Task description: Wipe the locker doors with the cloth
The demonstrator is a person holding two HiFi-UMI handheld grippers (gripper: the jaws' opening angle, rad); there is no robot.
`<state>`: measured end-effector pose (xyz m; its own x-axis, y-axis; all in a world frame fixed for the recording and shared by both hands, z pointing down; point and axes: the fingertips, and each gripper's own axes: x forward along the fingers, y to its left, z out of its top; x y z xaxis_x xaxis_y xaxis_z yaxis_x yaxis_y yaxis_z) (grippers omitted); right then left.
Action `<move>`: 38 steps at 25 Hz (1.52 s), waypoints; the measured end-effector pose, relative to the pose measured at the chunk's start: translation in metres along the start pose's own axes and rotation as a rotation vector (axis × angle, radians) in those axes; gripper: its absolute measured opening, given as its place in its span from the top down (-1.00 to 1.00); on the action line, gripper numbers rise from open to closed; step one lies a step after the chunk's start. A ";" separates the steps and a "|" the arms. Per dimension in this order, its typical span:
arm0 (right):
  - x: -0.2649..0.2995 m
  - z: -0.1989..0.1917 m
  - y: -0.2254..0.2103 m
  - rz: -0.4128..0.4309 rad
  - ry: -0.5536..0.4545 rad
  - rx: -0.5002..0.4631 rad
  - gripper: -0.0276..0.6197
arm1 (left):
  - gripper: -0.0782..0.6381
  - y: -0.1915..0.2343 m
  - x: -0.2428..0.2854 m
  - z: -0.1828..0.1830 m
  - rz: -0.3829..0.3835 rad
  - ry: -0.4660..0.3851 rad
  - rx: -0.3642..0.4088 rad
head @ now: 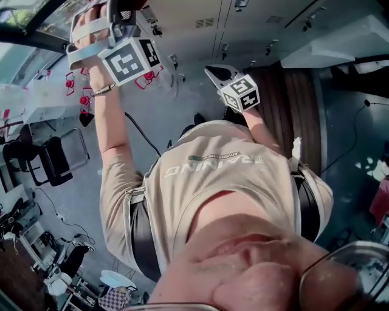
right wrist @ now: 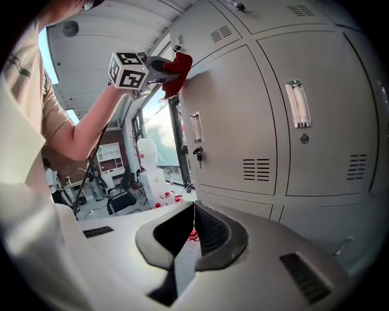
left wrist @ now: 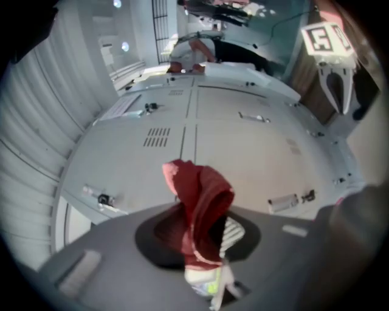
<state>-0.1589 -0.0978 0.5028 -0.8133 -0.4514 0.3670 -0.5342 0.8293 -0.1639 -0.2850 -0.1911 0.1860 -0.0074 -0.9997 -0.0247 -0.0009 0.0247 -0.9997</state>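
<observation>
My left gripper is shut on a red cloth, which bunches up out of the jaws toward the grey locker doors ahead. In the right gripper view that left gripper is raised high and holds the cloth against the top left corner of a locker door. My right gripper is shut with nothing in it, lower down and a short way off the doors. In the head view both arms reach up, left gripper high and right gripper lower, toward the lockers.
Each door carries a handle and vent slots; keys hang from one lock. A black chair and cables lie on the floor to the left. A wooden panel stands right of the lockers.
</observation>
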 end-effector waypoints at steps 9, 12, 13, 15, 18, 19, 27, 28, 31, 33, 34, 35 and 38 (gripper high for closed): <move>-0.007 0.003 -0.017 -0.016 0.000 0.010 0.87 | 0.55 -0.007 0.039 0.011 0.033 0.042 0.016; -0.008 0.005 -0.028 -0.011 -0.005 0.013 0.87 | 0.55 -0.020 0.046 0.013 0.065 0.060 0.031; -0.009 0.004 -0.029 -0.007 -0.002 0.013 0.87 | 0.55 -0.026 0.046 0.013 0.064 0.062 0.033; -0.010 0.000 -0.032 0.001 0.002 0.016 0.87 | 0.55 -0.045 0.046 0.014 0.048 0.067 0.041; -0.010 -0.004 -0.037 0.013 0.004 0.018 0.87 | 0.55 -0.078 0.044 0.013 0.012 0.082 0.057; -0.008 -0.004 -0.038 0.017 0.004 0.019 0.87 | 0.55 -0.091 0.042 0.011 -0.005 0.088 0.062; -0.002 -0.009 -0.050 0.032 0.000 0.049 0.87 | 0.55 -0.174 0.039 0.001 -0.074 0.111 0.140; -0.002 -0.012 -0.051 0.029 0.000 0.059 0.87 | 0.55 -0.181 0.039 0.001 -0.089 0.112 0.139; -0.005 -0.019 -0.053 0.025 0.005 0.075 0.87 | 0.55 -0.204 0.039 -0.001 -0.130 0.118 0.134; -0.007 -0.022 -0.055 0.020 0.006 0.078 0.87 | 0.55 -0.211 0.039 0.000 -0.137 0.126 0.122; -0.008 -0.022 -0.056 0.016 0.005 0.080 0.87 | 0.55 -0.213 0.039 0.001 -0.140 0.129 0.112; -0.010 -0.022 -0.058 0.012 0.003 0.082 0.87 | 0.55 -0.216 0.038 0.002 -0.147 0.131 0.103; -0.014 -0.019 -0.059 0.004 0.001 0.077 0.87 | 0.55 -0.232 0.036 0.000 -0.197 0.132 0.095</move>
<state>-0.1118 -0.1344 0.5249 -0.8152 -0.4482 0.3668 -0.5474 0.8031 -0.2354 -0.2846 -0.2331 0.4173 -0.1469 -0.9753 0.1646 0.0784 -0.1774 -0.9810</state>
